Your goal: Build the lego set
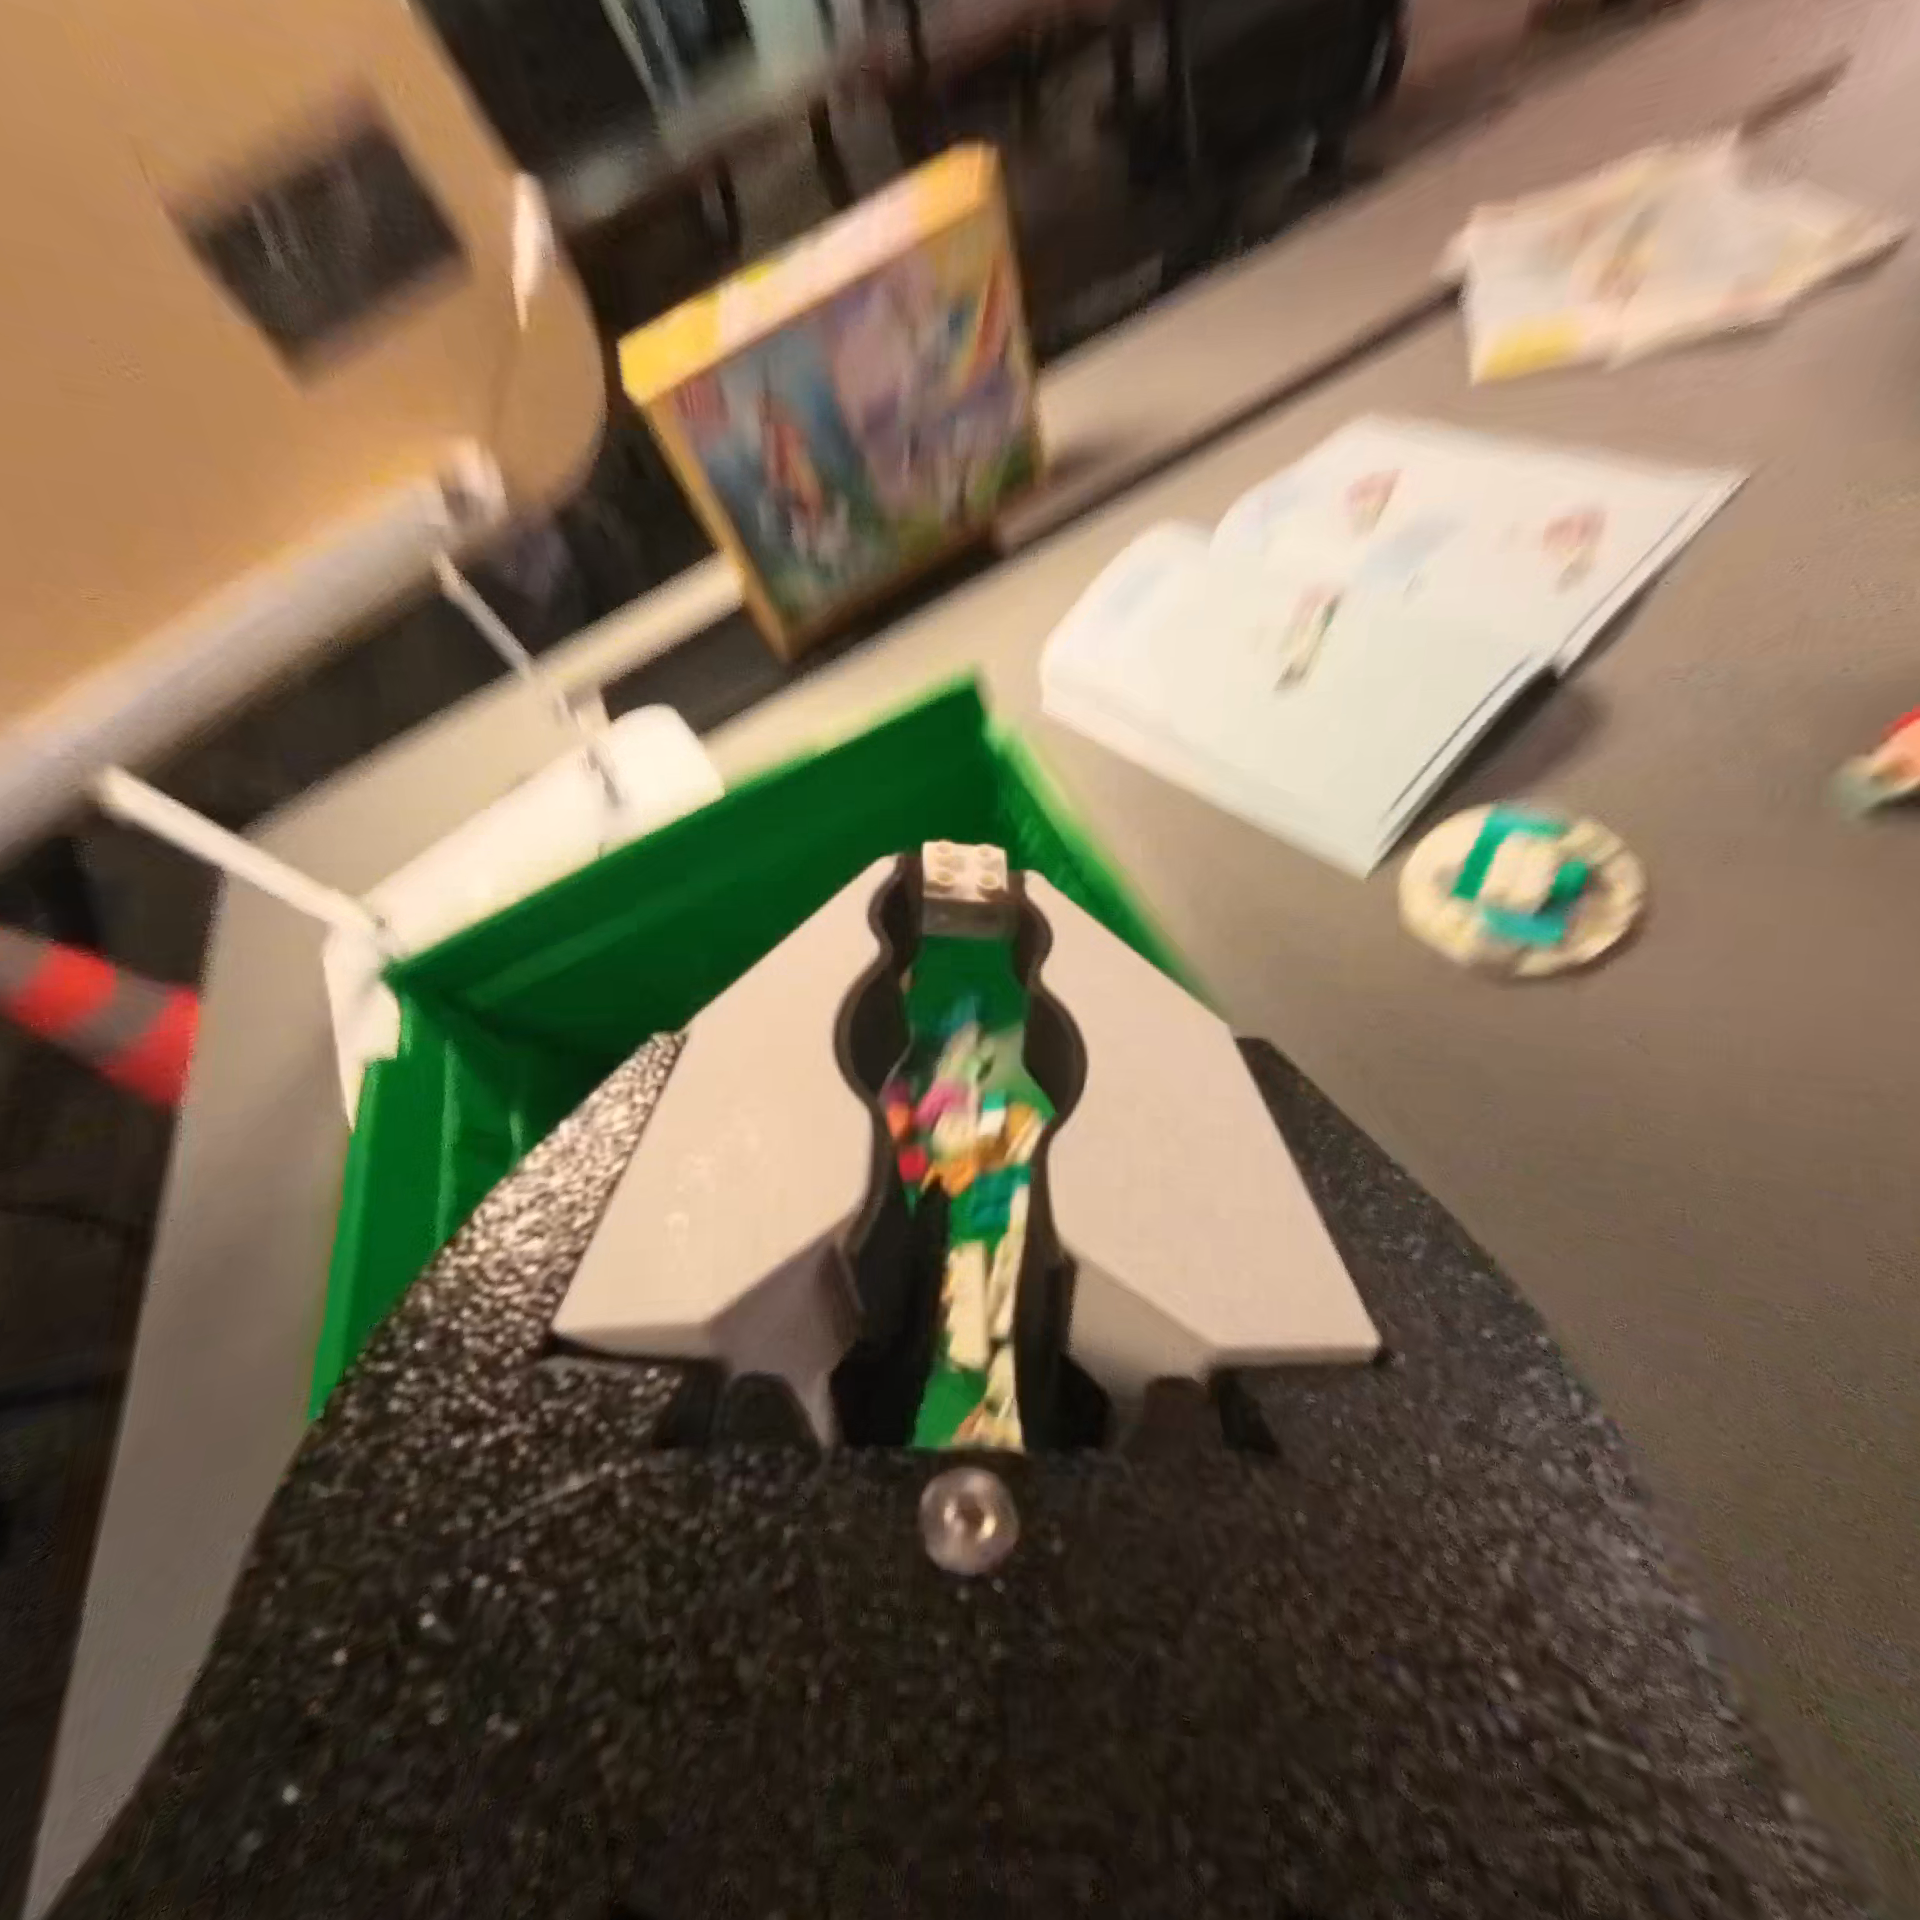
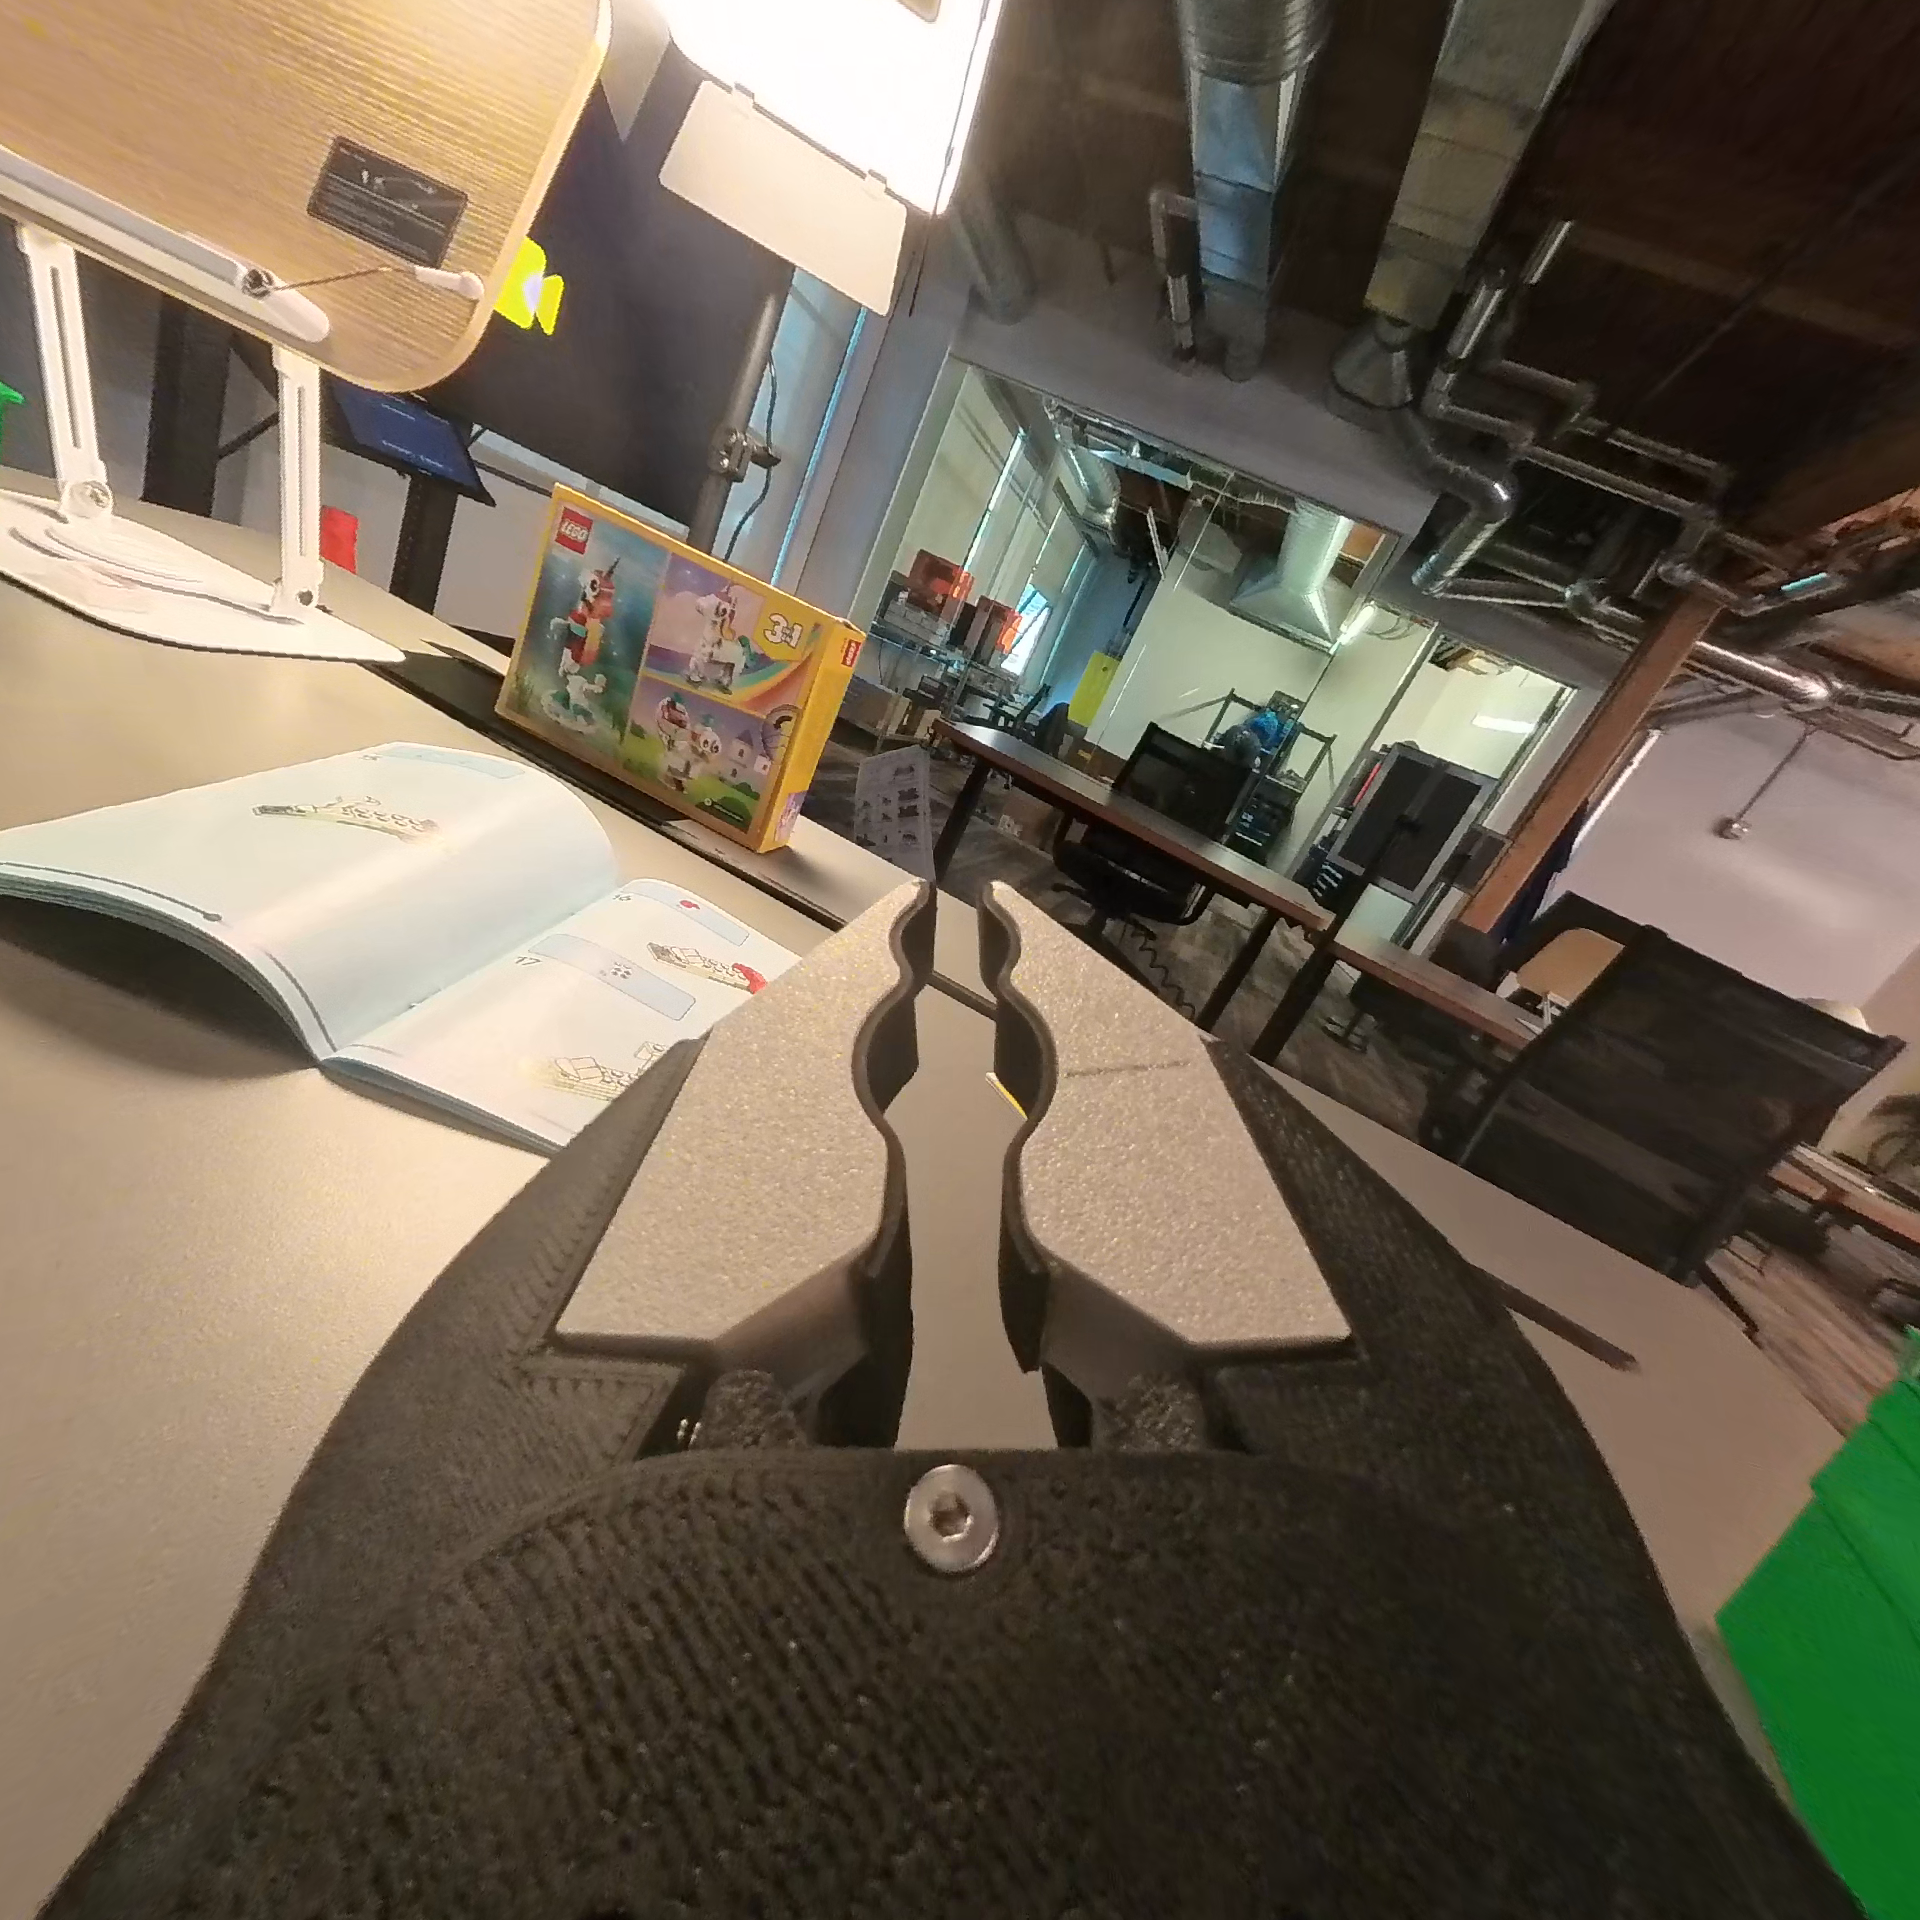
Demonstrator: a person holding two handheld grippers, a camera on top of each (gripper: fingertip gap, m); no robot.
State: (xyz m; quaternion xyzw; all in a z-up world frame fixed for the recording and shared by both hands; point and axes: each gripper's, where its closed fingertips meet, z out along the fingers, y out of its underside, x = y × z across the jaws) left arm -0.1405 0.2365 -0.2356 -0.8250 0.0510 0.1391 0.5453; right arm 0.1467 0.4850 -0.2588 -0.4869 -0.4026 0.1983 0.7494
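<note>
My left gripper point(image 1: 961, 896) is shut on a small light grey two-by-two brick point(image 1: 961, 873), pinched at its fingertips. It hangs over the green bin point(image 1: 644, 914), where several loose coloured bricks point(image 1: 966, 1132) show between the fingers. This view is motion-blurred. A small teal and white build point(image 1: 1522, 891) sits on a round disc on the table to the right. My right gripper point(image 2: 956, 894) is low over the grey table, jaws a narrow gap apart with nothing between them. An edge of the green bin point(image 2: 1829, 1621) shows at its right.
An open instruction booklet point(image 1: 1351, 644) point(image 2: 343, 914) lies on the grey table. The yellow set box point(image 1: 842, 416) point(image 2: 675, 665) stands behind it. More booklets point(image 1: 1662, 260) lie far right. A white stand point(image 2: 291, 488) with a wooden board sits at the left.
</note>
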